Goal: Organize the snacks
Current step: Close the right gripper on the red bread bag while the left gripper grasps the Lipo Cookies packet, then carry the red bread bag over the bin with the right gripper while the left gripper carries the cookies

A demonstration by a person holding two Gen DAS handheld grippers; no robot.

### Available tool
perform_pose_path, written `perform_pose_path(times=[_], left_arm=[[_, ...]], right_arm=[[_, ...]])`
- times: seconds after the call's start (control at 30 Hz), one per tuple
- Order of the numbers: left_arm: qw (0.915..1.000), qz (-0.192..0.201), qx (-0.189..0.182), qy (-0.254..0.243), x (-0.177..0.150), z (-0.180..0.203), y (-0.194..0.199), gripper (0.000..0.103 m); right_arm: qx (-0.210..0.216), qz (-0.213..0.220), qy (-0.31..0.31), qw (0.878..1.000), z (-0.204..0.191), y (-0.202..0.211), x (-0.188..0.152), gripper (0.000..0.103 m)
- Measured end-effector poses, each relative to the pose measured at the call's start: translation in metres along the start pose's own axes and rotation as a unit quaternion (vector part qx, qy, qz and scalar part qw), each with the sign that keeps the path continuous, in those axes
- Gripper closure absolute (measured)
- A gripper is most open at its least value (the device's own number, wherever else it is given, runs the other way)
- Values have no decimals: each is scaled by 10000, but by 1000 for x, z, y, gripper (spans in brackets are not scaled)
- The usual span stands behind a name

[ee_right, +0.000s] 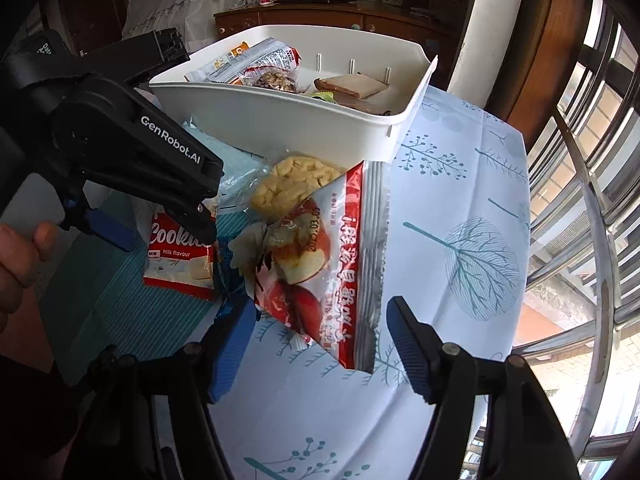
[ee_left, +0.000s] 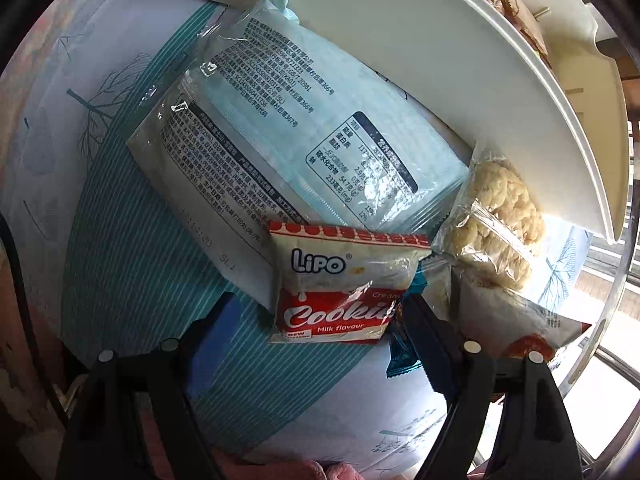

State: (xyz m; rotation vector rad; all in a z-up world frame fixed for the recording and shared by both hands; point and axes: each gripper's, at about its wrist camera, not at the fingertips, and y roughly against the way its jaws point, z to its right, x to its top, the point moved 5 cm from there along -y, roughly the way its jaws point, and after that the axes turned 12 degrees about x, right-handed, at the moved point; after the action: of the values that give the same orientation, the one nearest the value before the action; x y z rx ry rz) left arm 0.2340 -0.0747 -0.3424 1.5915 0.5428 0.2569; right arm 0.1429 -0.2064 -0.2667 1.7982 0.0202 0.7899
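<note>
the table (ee_right: 460, 208) wears a white cloth with teal tree prints. a white plastic basket (ee_right: 280, 128) on it holds several snacks. beside it lie a pale blue printed packet (ee_left: 288, 136), a red apple-chip bag (ee_right: 332, 272), a clear rice-cracker pack (ee_left: 500, 216) and a lipo cookie packet (ee_left: 340, 284). the left claw (ee_left: 316, 316) straddles the cookie packet, spread. the right claw (ee_right: 320, 340) stands spread around the apple-chip bag's end.
</note>
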Motion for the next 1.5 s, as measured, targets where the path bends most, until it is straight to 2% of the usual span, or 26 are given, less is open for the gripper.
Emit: perform_pose_path(times=[0.13,0.23,0.47,0.67,1.07,1.1,1.17,1.5], left_arm=[[9999,-21,61,110,7,2,-2,28],[9997,-93,122,209,11,0,-6,40],[9994,-191,81,293,7,-10,-12,48],[9995,-221,5,239,2,-15,-11,58],[9989,-427,-82,177,-28,-48,-8,58],[9989,-421,-104,174,-40,-51,-3,58],[9989,-398,-177,180,-44,-54,1,58],[9994,-167,-268,-142,-46,-72,36,58]], right_arm=[[145,63,-179,9997,6,-2,-3,35],[183,104,-250,9995,7,-1,-3,35],[377,131,-307,9987,5,0,-5,46],[413,139,-305,9986,3,0,-5,51],[519,74,-247,9983,-2,6,-4,56],[520,94,-244,9983,-2,8,-4,56],[532,171,-268,9981,-3,13,-2,56],[738,555,-225,9955,-27,37,17,56]])
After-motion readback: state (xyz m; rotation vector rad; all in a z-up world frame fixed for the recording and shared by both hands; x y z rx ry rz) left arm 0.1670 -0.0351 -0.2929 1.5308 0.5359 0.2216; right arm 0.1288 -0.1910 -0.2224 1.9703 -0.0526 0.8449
